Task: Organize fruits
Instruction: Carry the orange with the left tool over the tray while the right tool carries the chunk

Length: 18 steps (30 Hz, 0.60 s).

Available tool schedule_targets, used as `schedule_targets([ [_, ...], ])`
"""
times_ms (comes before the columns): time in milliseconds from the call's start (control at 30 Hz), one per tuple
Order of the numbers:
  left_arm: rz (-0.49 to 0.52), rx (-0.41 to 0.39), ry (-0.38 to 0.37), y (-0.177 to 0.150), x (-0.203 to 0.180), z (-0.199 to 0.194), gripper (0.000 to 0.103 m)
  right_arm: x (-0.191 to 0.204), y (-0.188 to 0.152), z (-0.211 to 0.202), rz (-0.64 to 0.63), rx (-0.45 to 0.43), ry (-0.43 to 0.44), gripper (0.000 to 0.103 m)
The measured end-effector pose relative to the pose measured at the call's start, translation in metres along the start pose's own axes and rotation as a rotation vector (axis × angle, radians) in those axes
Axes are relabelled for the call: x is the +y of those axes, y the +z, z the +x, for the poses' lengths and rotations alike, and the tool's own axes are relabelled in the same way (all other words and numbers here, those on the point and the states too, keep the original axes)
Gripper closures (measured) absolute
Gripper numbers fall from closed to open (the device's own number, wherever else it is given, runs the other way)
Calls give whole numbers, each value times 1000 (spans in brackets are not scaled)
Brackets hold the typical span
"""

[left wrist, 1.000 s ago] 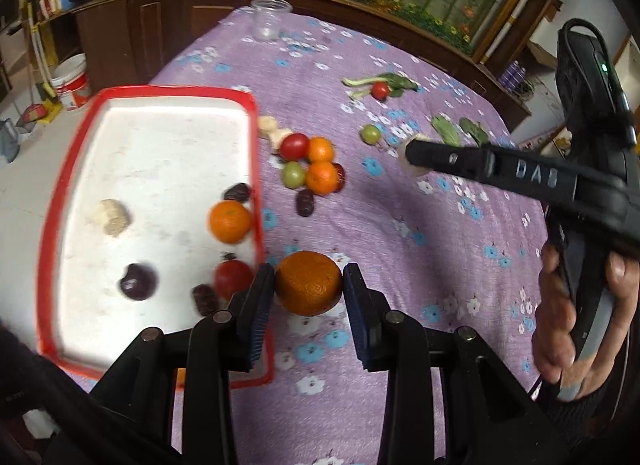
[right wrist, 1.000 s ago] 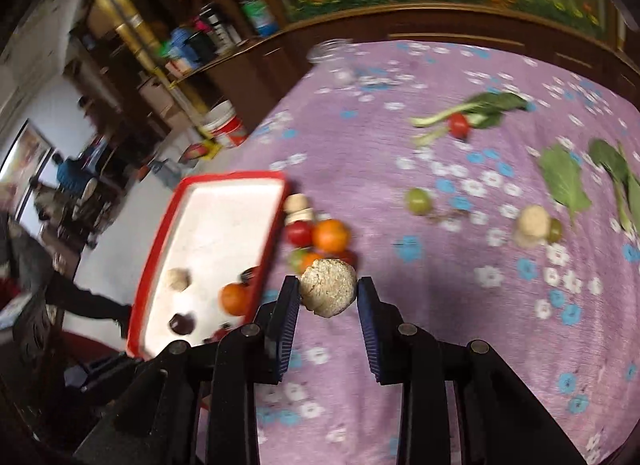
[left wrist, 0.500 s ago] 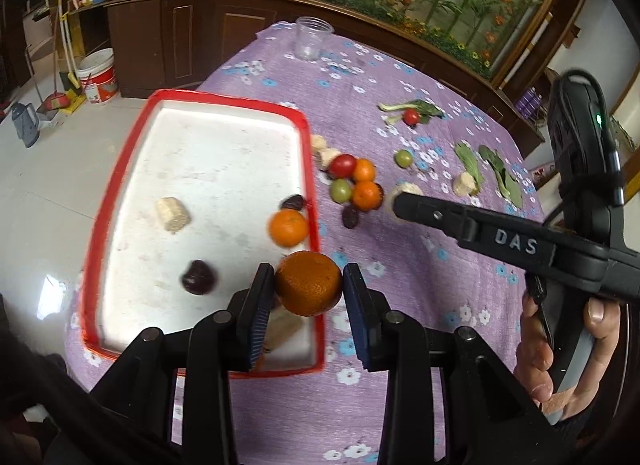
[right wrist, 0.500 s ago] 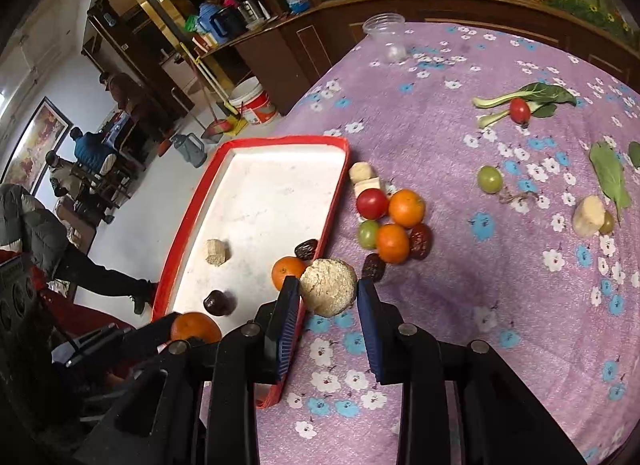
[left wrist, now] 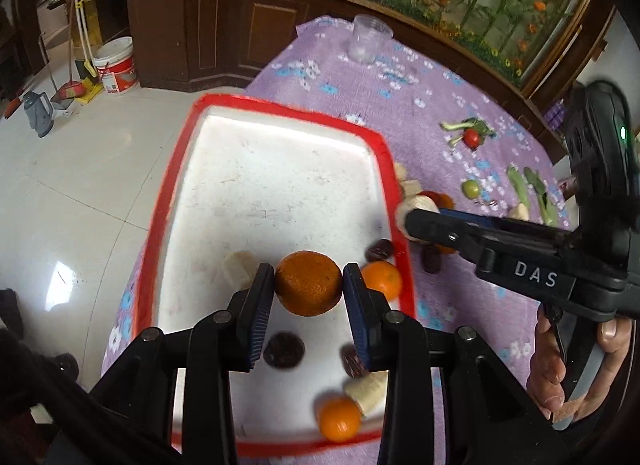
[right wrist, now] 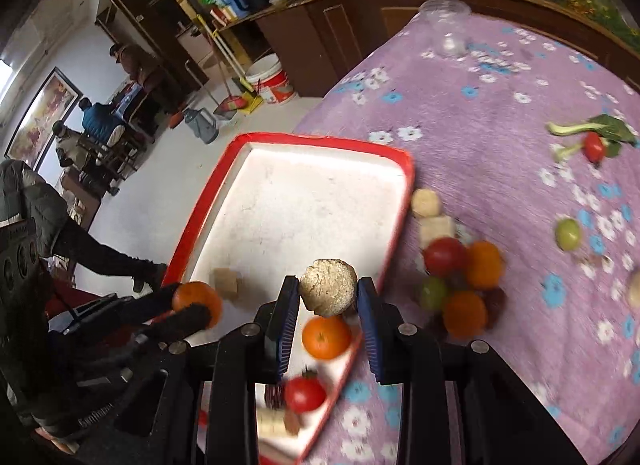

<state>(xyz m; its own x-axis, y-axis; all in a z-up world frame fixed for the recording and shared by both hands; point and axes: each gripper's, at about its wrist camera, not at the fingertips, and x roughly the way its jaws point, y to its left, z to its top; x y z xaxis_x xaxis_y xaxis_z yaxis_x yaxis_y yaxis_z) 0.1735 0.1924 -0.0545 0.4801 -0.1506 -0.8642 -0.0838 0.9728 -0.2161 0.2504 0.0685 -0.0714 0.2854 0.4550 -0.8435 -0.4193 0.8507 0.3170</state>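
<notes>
1. Hidden or unclear: under the left gripper [left wrist: 309, 289], a dark round fruit [left wrist: 284, 350] and a second dark piece [left wrist: 349, 357] are partly covered by the blue pads. In the right wrist view, the items under the right gripper [right wrist: 328, 297] are smeared: a red tomato [right wrist: 305, 394] and pale chunks [right wrist: 272, 423] that cannot be identified.
2. Left gripper: jaws closed to the width of a large orange [left wrist: 309, 283], pads pressing both of its sides. The orange hangs over the near half of the red-rimmed tray [left wrist: 176, 169]; contact with the tray floor cannot be judged.
3. Right gripper: jaws clamped on a rough beige ball [right wrist: 328, 287], above the tray's right rim.
4. In the tray: a small orange [left wrist: 339, 419] by the near rim, touching a pale wedge [left wrist: 366, 393]; another small orange [left wrist: 382, 280] against the right rim; a beige cube [right wrist: 226, 283] towards the left.
5. Open room: the far half of the tray's white floor is bare. The tray's left rim overhangs the edge of the purple flowered tablecloth [right wrist: 500, 105].
6. Just beyond the right rim: a tight cluster of tomato [right wrist: 444, 256], oranges [right wrist: 482, 265] and a green fruit [right wrist: 434, 292].
7. Further off: a lone green fruit [right wrist: 567, 234], leafy greens [right wrist: 600, 127], and a clear jar [left wrist: 369, 38] near the table's far edge.
</notes>
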Motion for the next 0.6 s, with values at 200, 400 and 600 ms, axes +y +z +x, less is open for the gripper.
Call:
schedule_targets([
  [200, 52, 73, 36, -3, -3, 37, 70, 0, 16, 46, -5, 65, -9, 73],
  [400, 68, 81, 36, -3, -5, 40, 70, 1, 17, 66, -14, 92, -31, 73],
  [600, 83, 86, 17, -1, -4, 40, 70, 9, 17, 73, -16, 95, -50, 72],
])
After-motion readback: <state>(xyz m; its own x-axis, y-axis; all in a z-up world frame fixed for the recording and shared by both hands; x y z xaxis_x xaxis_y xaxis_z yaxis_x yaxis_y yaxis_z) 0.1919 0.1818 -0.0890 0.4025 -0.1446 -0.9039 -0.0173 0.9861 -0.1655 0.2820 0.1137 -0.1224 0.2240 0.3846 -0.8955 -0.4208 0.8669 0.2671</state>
